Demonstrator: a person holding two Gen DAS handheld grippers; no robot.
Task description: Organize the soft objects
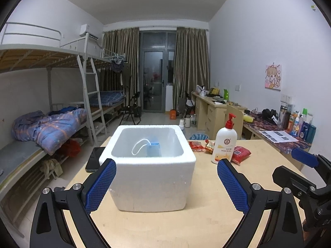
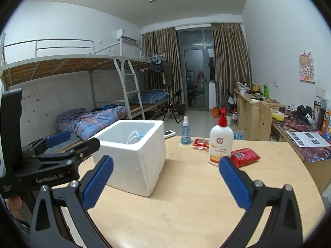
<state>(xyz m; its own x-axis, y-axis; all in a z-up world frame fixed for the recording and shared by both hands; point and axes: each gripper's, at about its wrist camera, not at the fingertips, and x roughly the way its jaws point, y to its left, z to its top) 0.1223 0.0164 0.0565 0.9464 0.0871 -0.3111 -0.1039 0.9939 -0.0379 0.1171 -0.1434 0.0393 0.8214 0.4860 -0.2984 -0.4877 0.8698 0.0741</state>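
Note:
A white foam box (image 1: 149, 177) stands on the wooden table (image 1: 165, 227), with a blue face mask (image 1: 153, 149) and its white ear loop lying inside. My left gripper (image 1: 166, 163) is open, its blue pads on either side of the box's near face without touching it. To the right of the box my right gripper (image 2: 165, 160) is open and holds nothing. A red soft pack (image 2: 245, 156) lies just beyond its right finger. Smaller red packets (image 2: 200, 143) lie further back.
A white lotion pump bottle (image 2: 220, 144) stands beside the red pack, with a small blue spray bottle (image 2: 185, 133) behind it. A dark phone (image 1: 95, 159) lies left of the box. Bunk beds stand on the left and desks line the right wall.

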